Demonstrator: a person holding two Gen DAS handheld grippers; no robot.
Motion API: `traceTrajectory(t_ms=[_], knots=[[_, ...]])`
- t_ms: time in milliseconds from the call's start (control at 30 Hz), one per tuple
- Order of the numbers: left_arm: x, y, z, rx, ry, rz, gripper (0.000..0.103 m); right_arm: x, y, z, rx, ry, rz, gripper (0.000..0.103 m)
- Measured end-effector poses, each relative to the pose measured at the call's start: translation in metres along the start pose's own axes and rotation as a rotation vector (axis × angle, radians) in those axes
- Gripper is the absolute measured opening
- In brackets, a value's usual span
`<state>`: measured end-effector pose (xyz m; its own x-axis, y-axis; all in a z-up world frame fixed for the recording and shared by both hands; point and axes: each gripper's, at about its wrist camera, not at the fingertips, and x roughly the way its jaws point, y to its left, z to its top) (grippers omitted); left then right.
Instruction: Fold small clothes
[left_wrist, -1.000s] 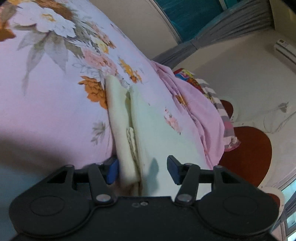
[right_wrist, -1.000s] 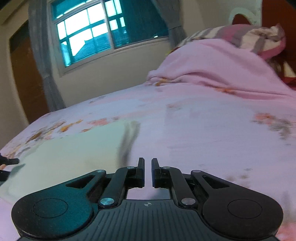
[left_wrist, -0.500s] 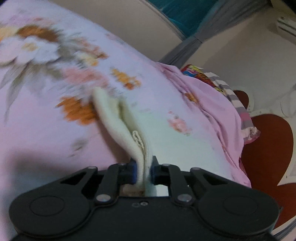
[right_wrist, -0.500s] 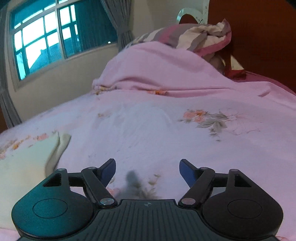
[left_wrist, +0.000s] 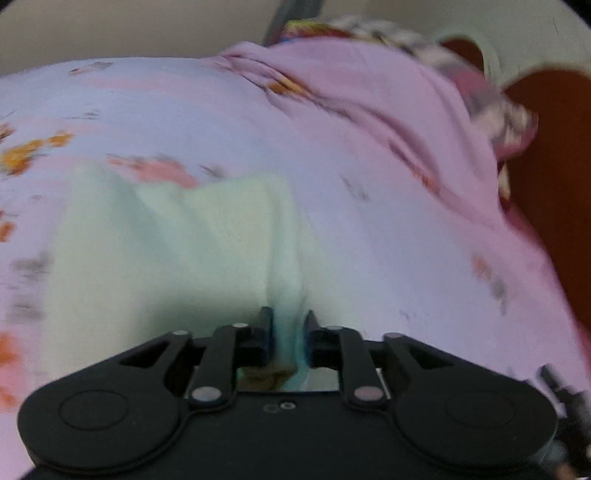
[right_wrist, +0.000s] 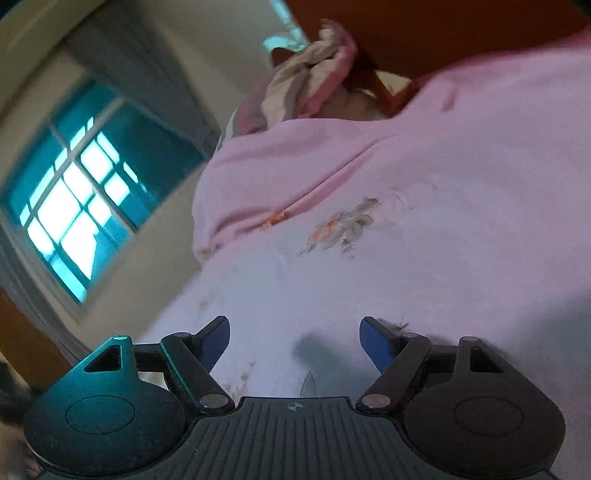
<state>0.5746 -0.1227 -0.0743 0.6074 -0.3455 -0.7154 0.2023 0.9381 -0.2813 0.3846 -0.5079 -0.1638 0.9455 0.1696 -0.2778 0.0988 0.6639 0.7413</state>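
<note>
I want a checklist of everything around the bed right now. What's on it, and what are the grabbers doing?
Surface: pink floral bedsheet, blurred in the left wrist view.
Job's things: pale cream garment lying on the sheet.
Clutter: bunched pink blanket; striped pillow at the headboard.
Grippers: left hand-held gripper has a fold of the garment between its fingers, jaws just opening a little; right hand-held gripper open, nothing between its fingers.
Cables: nothing seen.
Surroundings: window, grey curtain, cream wall.
</note>
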Motion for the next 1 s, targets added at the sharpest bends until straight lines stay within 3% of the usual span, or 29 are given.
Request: traceTrajectory(t_ms=[33,67,133,233,367,433,567,700,867,1000], knots=[[0.003,-0.011,-0.002,-0.003,-0.005,-0.002,0.054,-0.002,-0.002,0.001,0.012,-0.005,0.011,0.077],[-0.003,-0.022,-0.002,0.014,-0.019,-0.034,0.065,-0.003,-0.004,0.001,0.022,-0.012,0.023,0.077],[-0.026,-0.032,-0.002,0.053,-0.068,-0.131,0.064,-0.004,-0.005,0.002,0.029,-0.016,0.033,0.077],[-0.066,-0.011,-0.006,0.009,-0.125,-0.161,0.064,-0.006,-0.003,0.003,0.027,-0.015,0.034,0.077],[-0.114,0.049,-0.041,-0.031,-0.169,-0.039,0.064,-0.006,0.001,0.0,0.002,-0.005,0.008,0.077],[-0.14,0.085,-0.075,-0.074,-0.197,0.047,0.064,-0.005,0.004,-0.001,-0.019,0.003,-0.01,0.077],[-0.173,0.129,-0.14,-0.111,-0.204,0.145,0.064,-0.002,0.024,-0.002,-0.092,0.055,-0.055,0.077],[-0.174,0.126,-0.174,-0.09,-0.211,0.149,0.064,-0.018,0.076,-0.034,-0.183,0.126,0.053,0.077],[-0.151,0.093,-0.168,-0.044,-0.224,0.133,0.064,-0.016,0.138,-0.082,-0.195,0.247,0.152,0.077],[-0.14,0.087,-0.168,-0.005,-0.212,0.164,0.064,-0.001,0.175,-0.114,-0.197,0.339,0.212,0.077]])
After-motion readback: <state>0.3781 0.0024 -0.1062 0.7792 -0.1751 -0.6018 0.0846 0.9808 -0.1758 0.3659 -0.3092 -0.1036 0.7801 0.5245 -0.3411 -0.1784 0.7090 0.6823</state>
